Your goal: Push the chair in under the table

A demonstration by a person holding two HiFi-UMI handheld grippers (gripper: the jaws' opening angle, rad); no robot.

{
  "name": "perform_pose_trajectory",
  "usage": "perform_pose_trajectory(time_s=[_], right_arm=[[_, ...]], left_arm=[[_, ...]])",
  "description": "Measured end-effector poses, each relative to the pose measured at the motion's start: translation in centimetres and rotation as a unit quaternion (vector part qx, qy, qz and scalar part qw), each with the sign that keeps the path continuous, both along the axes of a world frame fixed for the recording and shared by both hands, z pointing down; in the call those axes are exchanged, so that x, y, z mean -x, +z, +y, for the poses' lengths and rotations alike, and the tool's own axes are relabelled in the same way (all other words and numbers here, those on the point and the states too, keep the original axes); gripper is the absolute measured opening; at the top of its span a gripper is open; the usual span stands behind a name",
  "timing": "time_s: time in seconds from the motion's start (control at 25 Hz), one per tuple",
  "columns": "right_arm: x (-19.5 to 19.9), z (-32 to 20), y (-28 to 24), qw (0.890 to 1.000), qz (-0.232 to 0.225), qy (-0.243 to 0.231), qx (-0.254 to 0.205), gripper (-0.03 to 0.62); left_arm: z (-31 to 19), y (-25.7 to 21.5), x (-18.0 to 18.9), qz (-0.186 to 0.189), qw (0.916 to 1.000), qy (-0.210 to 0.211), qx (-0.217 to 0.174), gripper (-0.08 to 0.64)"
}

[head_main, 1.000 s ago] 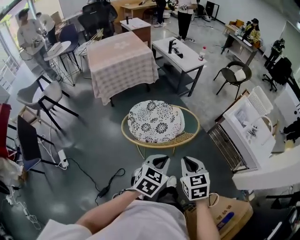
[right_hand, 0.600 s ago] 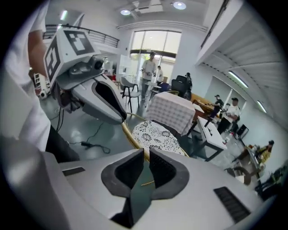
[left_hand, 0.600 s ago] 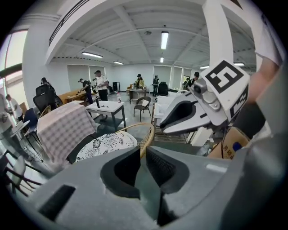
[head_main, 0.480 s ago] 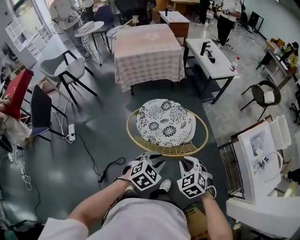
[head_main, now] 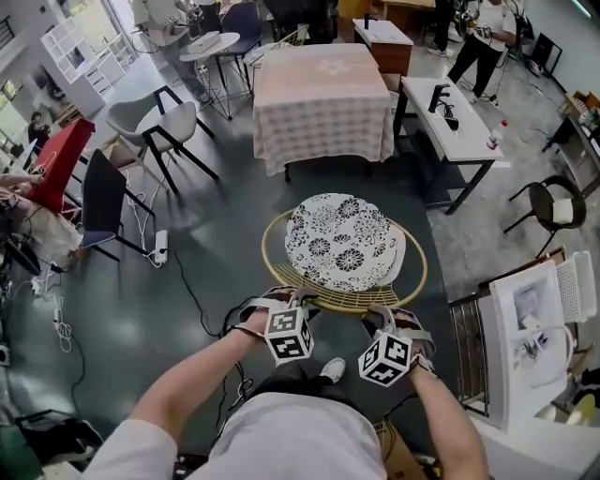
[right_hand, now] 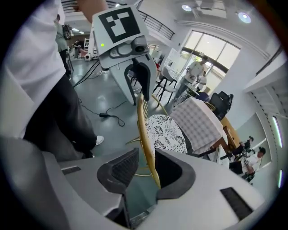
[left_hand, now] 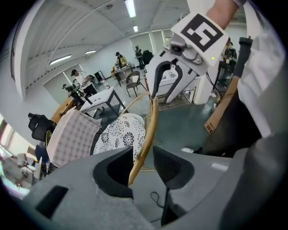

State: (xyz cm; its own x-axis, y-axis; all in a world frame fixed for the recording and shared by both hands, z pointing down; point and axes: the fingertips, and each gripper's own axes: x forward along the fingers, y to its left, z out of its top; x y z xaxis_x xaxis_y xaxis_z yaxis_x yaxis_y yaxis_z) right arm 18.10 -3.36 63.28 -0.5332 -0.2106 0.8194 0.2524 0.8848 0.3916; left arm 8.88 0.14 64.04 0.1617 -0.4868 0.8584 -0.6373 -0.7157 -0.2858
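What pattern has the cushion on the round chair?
The cushion is white with a black flower pattern; the head view shows it best.

A glossy grey-green floor fills the frame. A round wicker chair stands on it at centre, with a cloth-covered table above it, well apart. A white table stands at upper right, a grey chair at upper left, a black chair at right. A power strip and a black cable lie at left.

Glossy grey floor, white desk, power strip — strip lights overhead, perhaps tall windows beyond.
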Motion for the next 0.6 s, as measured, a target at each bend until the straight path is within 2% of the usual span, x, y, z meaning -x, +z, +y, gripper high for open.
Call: perform_pose_trajectory(time_s=[0.12, 0.36, 0.48, 0.6], right_arm=[[0.6, -0.6, 0.8, 0.999, 0.020, -0.037, -0.031, 0.080], [1.2, -1.1, 2.4, 0.995, 0.053, -0.067, -0.045, 0.074], [1.4, -1.1, 2.7, 0.993, 0.065, -0.079, -0.051, 0.070], [1.9, -0.9, 2.9, 0.991, 0.086, -0.095, -0.029, 0.061]], left_arm=[[-0.2, 1.2, 0.6, -0.042, 0.9988, 0.023, 0.009, 0.130], [-0.8, 1.9, 1.0, -0.114, 0.9908, 0.073, -0.001, 0.097], [-0.7, 2.2, 1.0, -0.122, 0.9887, 0.087, 0.009, 0.088], [-0.8, 2.3, 1.4, -0.116, 0.9897, 0.083, 0.017, 0.087]])
